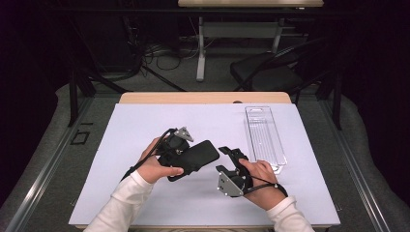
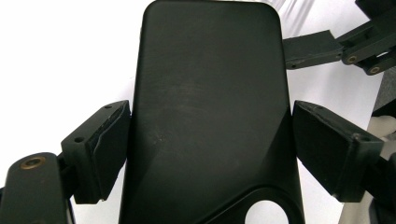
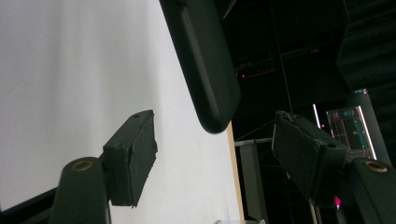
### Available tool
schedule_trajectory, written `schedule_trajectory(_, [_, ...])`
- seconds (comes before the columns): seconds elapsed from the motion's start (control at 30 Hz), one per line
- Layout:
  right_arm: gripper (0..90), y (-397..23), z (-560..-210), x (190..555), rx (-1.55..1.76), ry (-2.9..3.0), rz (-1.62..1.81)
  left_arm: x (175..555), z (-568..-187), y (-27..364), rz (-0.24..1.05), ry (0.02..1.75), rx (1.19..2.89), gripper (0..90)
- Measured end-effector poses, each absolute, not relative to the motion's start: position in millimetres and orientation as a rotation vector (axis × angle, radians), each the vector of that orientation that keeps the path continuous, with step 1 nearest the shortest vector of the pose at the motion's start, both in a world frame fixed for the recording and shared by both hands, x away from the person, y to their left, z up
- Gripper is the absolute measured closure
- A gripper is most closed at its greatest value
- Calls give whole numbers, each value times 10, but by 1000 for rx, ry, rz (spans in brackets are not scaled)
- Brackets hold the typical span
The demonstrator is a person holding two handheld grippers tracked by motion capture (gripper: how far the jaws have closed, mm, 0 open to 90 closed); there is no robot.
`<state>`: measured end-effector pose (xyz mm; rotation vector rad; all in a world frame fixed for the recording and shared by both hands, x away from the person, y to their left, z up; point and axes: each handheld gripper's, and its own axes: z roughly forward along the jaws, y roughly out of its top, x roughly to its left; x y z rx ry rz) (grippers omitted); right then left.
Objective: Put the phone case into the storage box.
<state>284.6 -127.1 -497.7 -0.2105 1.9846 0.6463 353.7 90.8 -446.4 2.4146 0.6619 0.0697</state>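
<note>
A black phone case is held above the white mat, tilted up to the right. My left gripper is shut on it, and the pads sit against its two long edges in the left gripper view, where the case runs away from the camera with a round cut-out at the bottom. My right gripper stands open just right of the case's far end, touching nothing. In the right gripper view the rounded end of the case hangs above and beyond my right gripper, whose jaws stand apart.
A clear plastic tray lies on the right side of the white mat. The wooden table edge runs along the back. Beyond it are a dark chair, a desk leg and cables on the floor.
</note>
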Motion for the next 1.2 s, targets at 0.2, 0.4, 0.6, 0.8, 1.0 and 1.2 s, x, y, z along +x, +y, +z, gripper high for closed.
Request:
schedule_trajectory(0.2, [329, -1253, -5008, 2840, -219, 1985, 638, 3500, -4459, 858, 58, 642, 2419, 150])
schedule_trajectory(0.4, [376, -1230, -5042, 2831, -227, 1985, 615, 3464, -4459, 809, 54, 630, 2423, 150])
schedule_trajectory(0.6, [413, -1225, -5066, 2825, -228, 1971, 596, 3441, -4473, 758, 43, 618, 2430, 150])
schedule_trajectory(0.8, [448, -1203, -5104, 2809, -278, 1954, 562, 3424, -4483, 727, 37, 614, 2429, 150])
schedule_trajectory(1.0, [487, -1181, -5145, 2801, -319, 1923, 537, 3408, -4492, 699, 25, 599, 2437, 151])
schedule_trajectory(1.2, [536, -1178, -5155, 2790, -343, 1898, 520, 3397, -4493, 684, 11, 598, 2433, 151])
